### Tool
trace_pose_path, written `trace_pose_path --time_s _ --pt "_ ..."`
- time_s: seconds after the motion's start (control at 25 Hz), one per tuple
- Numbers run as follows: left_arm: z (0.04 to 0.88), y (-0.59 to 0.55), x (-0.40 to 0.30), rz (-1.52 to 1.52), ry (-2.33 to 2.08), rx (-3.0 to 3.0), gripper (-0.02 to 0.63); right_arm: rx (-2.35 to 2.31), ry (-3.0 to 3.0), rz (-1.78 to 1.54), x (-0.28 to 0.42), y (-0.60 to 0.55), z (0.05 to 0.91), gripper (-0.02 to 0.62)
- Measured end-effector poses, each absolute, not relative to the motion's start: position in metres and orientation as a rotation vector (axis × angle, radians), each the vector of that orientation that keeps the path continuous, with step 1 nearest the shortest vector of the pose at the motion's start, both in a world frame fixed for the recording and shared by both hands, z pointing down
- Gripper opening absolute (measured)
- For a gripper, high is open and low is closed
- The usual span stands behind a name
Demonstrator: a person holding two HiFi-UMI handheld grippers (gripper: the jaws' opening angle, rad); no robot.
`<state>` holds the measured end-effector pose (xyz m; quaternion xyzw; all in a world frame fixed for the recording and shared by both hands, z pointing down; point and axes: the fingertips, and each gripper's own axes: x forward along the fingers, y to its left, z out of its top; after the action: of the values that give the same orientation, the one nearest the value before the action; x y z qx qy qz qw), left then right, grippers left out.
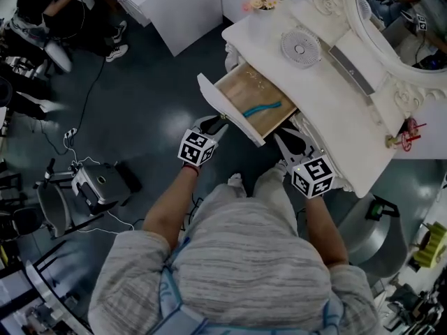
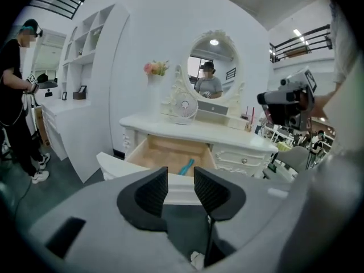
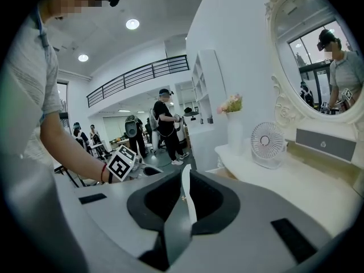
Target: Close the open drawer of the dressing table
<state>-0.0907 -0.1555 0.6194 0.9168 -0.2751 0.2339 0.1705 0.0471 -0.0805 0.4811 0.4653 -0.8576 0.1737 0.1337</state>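
Stood at the approach step by the open drawer [image 1: 244, 93], left gripper [image 2: 181, 182] parted and empty, right gripper [image 3: 185, 193] clenched empty; probably needed next a square push on its front.

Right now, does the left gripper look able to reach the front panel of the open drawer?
Probably yes: the left gripper hangs close before the drawer front, its fingers apart and empty, and nothing stands between the two.
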Motion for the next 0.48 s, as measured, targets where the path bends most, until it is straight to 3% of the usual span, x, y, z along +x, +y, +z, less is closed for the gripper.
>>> trace_pose_path --time_s 0.48 --pt "0.691 -0.174 -0.087 0.892 -0.783 2.472 0.137 1.354 -2.445 0.556 0.064 -0.090 0.508 0.011"
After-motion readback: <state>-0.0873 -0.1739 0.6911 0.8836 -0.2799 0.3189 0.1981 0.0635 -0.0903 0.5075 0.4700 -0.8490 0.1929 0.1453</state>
